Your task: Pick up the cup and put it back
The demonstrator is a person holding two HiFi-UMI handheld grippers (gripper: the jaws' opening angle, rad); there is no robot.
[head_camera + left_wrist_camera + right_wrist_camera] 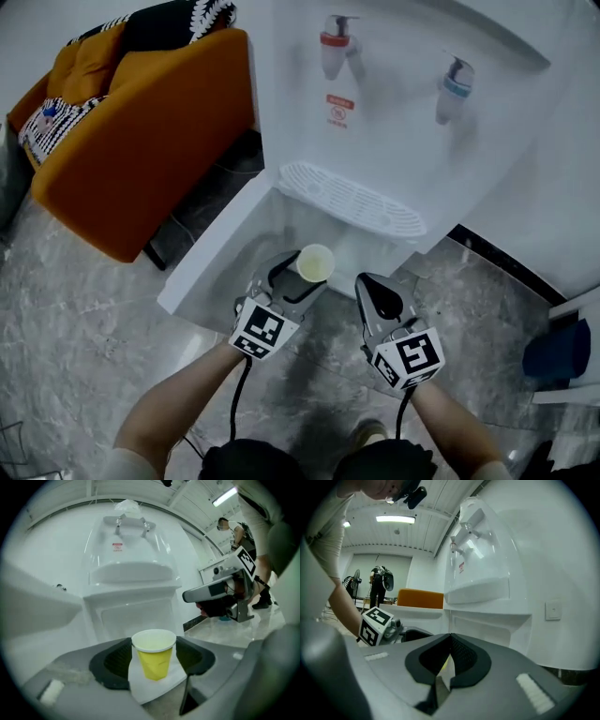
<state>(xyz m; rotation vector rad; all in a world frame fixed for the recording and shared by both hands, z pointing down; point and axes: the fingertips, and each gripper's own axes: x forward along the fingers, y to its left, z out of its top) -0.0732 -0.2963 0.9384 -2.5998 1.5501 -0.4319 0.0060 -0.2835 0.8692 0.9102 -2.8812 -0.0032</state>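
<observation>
A yellow paper cup [316, 262] with a white rim stands upright between the jaws of my left gripper [302, 274], which is shut on it. The left gripper view shows the cup [154, 660] held between the two black pads [114, 665], off any surface. It hangs in front of the white water dispenser [403, 122], just below its grilled drip tray [352, 199]. My right gripper [367, 281] is beside the cup on the right, shut and holding nothing. In the right gripper view its pads [461, 656] meet at the tips.
The dispenser has a red tap [335, 42] and a blue tap [455, 86] above the tray, and an open white compartment [220, 267] below it. An orange sofa [141, 122] stands to the left. A blue object [558, 352] lies on the marble floor at right. A person [378, 585] stands far behind.
</observation>
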